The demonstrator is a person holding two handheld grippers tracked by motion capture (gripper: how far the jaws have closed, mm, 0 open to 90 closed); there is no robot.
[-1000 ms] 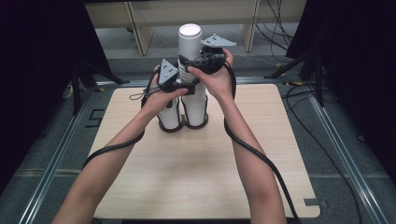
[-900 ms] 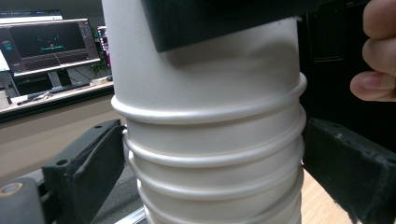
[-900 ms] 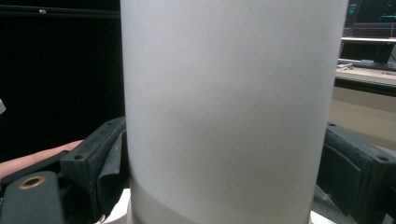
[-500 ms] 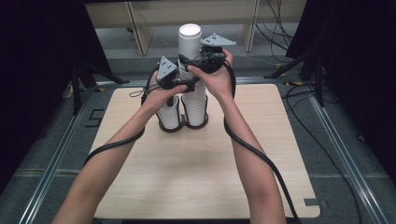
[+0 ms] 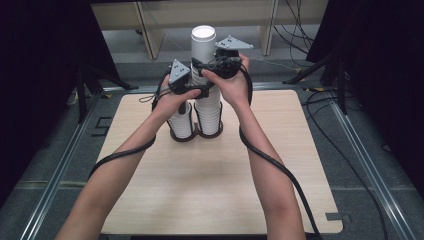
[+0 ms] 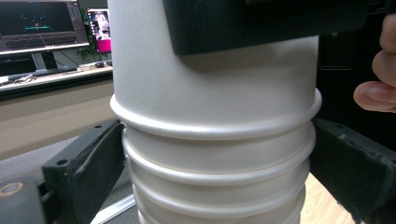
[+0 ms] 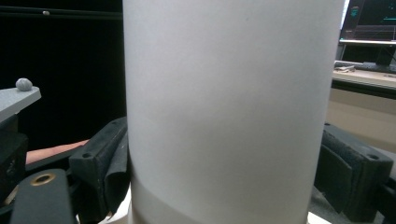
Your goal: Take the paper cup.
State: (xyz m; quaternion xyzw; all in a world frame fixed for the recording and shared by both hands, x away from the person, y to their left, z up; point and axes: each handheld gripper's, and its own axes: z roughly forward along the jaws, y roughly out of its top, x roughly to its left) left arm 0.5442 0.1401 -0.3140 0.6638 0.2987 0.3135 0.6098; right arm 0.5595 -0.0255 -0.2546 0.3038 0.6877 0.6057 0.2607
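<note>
From the high view, two stacks of white paper cups stood side by side at the upper middle of the frame on the pale wooden table (image 5: 150,200): a tall stack (image 5: 206,80) and a short stack (image 5: 181,122) to its left, touching at the base. Only that view showed both forearms coming up from the bottom edge and meeting at the tall stack, the left gripper (image 5: 192,91) below the right gripper (image 5: 212,65), hands nearly touching. The left gripper view gave what the high view could not: rolled cup rims (image 6: 215,128) nested one under another, with the black jaws pressed against the stack on both sides, clamped on it. The right gripper view showed the smooth wall of the top cup (image 7: 233,107) between its jaws, which had just been closing; the left pad met the cup, while contact on the right side could not be made out.
</note>
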